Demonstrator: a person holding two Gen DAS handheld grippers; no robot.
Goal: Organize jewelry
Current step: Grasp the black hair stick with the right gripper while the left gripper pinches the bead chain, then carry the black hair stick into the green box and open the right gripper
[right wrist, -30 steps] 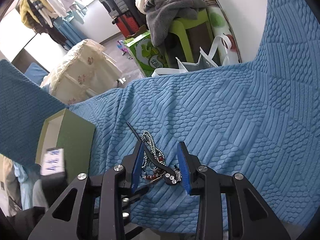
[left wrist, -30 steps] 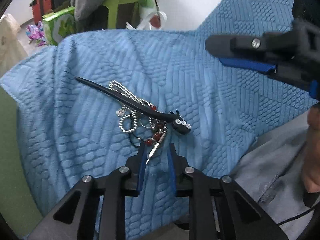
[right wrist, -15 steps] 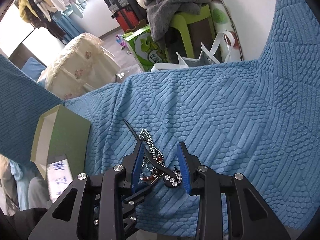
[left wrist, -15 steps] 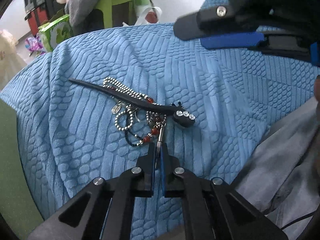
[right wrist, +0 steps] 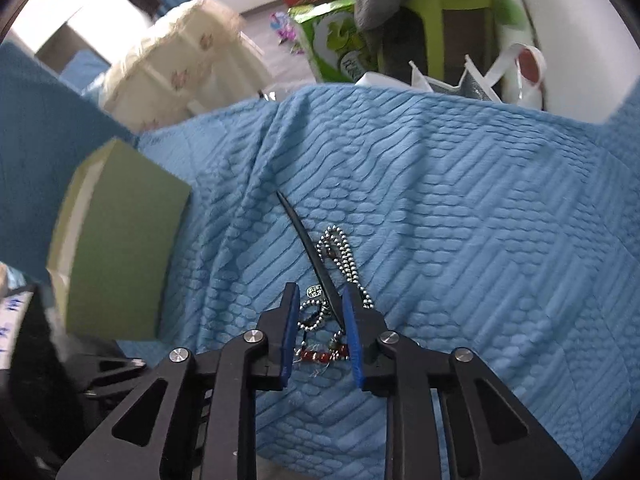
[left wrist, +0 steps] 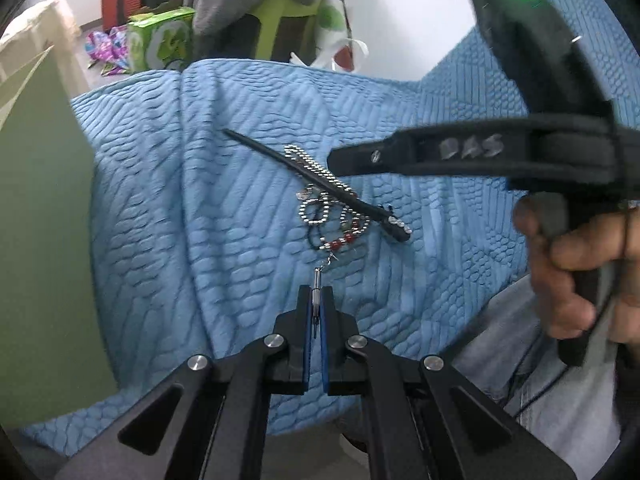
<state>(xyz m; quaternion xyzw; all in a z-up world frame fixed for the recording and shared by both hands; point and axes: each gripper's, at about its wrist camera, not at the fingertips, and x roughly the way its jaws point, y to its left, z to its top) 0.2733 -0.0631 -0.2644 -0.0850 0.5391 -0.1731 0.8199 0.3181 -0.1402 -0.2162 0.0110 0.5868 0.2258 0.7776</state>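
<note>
A tangle of jewelry lies on the blue quilted cover [left wrist: 192, 208]: a black hair stick [left wrist: 316, 184] with rhinestones at its thick end, a silver ball chain [left wrist: 316, 168] and a red bead strand [left wrist: 342, 240]. My left gripper [left wrist: 316, 300] is shut on a small silver pendant [left wrist: 317, 280] joined to the bead strand. My right gripper [right wrist: 320, 300] is open, low over the pile, with its fingers on either side of the hair stick [right wrist: 316, 264] and ball chain [right wrist: 340, 252]. The red beads [right wrist: 320, 356] show between its fingers.
A green box [right wrist: 116, 240] with its lid off stands on the cover to the left; it also shows in the left wrist view [left wrist: 40, 220]. Beyond the bed's far edge are a green stool with clothes [right wrist: 440, 4], a carton [right wrist: 340, 44] and bags.
My left gripper closed on the silver pendant and drew back, stretching the bead strand out of the pile. My right gripper came down and forward over the hair stick and chain.
</note>
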